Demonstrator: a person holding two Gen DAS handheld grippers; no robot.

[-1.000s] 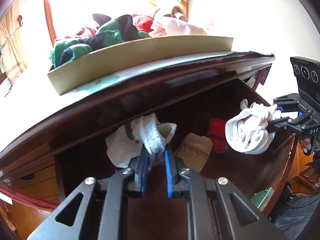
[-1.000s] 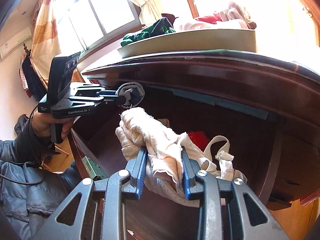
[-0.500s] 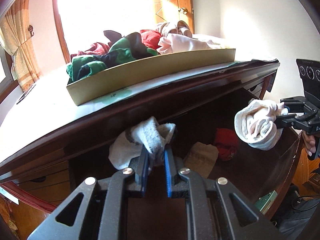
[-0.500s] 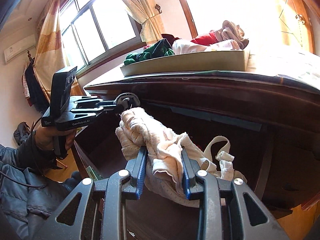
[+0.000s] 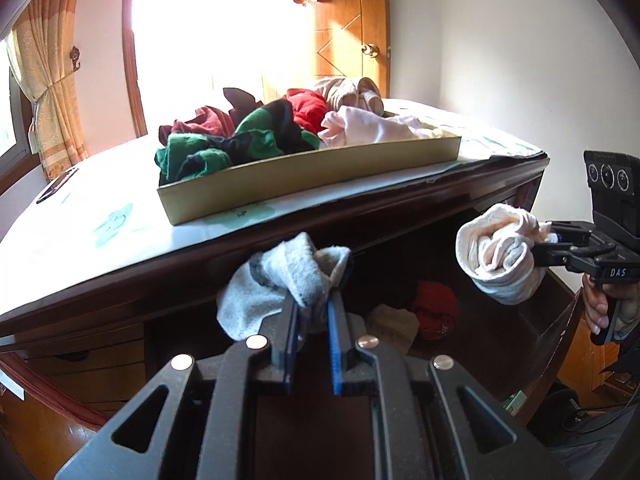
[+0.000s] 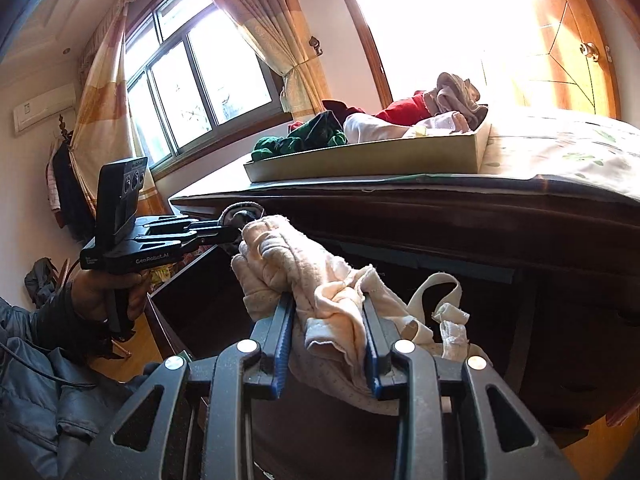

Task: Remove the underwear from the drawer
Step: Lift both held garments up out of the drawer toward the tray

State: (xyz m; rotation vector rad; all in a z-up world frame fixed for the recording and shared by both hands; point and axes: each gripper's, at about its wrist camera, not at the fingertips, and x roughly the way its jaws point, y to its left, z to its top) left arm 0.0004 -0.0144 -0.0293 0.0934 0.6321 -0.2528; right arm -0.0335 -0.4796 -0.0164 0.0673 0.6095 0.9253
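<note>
Left wrist view — my left tool [image 5: 310, 306] clenches a grey garment [image 5: 276, 284] above the open drawer [image 5: 552, 320]; my right tool [image 6: 326, 312] grips cream underwear [image 6: 304, 276].

The room is enclosed by pale plain walls [image 5: 500, 60]. A multi-pane window [image 6: 192, 76] is set in the left wall and is framed by yellow patterned curtains [image 6: 256, 36] tied back. Strong daylight is admitted through an arched opening [image 5: 216, 20] with a wooden frame. A panelled wooden door [image 6: 572, 52] is fitted beside it. A wooden floor [image 6: 132, 344] is laid below.
</note>
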